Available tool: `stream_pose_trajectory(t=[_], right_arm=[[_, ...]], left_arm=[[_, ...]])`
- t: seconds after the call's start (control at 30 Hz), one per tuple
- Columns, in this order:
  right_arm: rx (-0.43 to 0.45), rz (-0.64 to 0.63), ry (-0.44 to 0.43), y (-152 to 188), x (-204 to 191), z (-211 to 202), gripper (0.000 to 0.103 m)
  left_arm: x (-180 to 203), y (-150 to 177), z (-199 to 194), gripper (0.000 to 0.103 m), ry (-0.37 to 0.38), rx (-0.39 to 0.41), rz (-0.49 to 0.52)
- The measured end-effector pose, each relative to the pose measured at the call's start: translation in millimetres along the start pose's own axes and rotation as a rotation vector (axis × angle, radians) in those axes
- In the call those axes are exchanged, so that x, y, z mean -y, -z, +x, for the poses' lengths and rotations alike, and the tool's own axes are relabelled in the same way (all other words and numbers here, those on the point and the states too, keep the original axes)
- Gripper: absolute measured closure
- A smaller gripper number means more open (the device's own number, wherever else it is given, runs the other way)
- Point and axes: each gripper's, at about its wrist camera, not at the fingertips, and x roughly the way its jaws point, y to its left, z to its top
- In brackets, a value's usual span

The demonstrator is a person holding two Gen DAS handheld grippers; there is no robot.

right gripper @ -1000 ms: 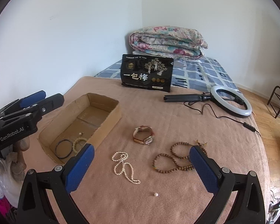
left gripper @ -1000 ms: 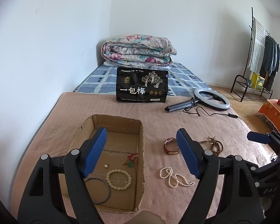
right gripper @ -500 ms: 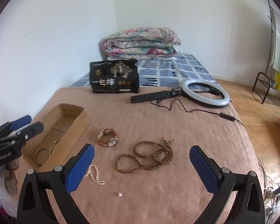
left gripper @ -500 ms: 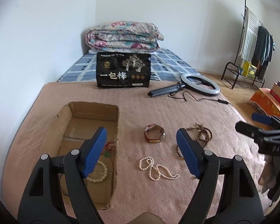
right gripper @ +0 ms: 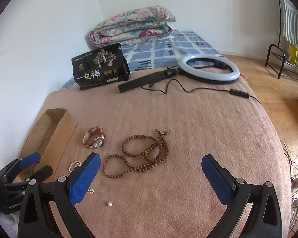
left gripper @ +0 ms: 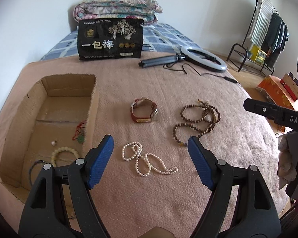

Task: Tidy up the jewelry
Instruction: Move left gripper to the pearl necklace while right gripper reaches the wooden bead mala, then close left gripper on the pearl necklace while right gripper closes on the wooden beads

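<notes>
Since both the left hand-held gripper (left gripper: 150,150) and the right hand-held gripper (right gripper: 151,171) hang wide open and empty, lower the left squarely over the pearls (left gripper: 147,161), pinch a doubled strand, then carry to the box (left gripper: 49,119).

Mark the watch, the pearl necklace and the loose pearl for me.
watch (left gripper: 144,111), left wrist view, on the red strap.
pearl necklace (left gripper: 147,161), left wrist view, middle of the strand.
loose pearl (right gripper: 109,204), right wrist view, on the bead itself.
</notes>
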Motion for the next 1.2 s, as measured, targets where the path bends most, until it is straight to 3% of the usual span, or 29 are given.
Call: stream_pose_trajectory(t=[0.13,0.53,0.67,0.8,1.2], right_arm=[[-0.037,0.023,-0.002,-0.5,4.2,14.1,0.000],[-0.104,0.085,-0.028,-2.0,14.6,39.7,0.000],[-0.140,0.124,-0.045,0.1,21.8,50.4,0.000],[-0.167,0.135,-0.049,3.3,24.4,60.1,0.001],[-0.234,0.209,-0.051,4.3,20.4,98.4,0.003]], left_arm=[[-1.3,-2.5,21.0,0.024,0.054,-0.070,-0.025],[-4.4,-5.0,62.1,0.024,0.080,-0.171,-0.076],[-1.5,-3.1,74.5,0.024,0.038,-0.200,-0.062],[-0.7,2.4,85.1,0.032,-0.019,-0.241,-0.042],[0.3,13.7,92.4,0.046,-0.052,-0.269,0.013]])
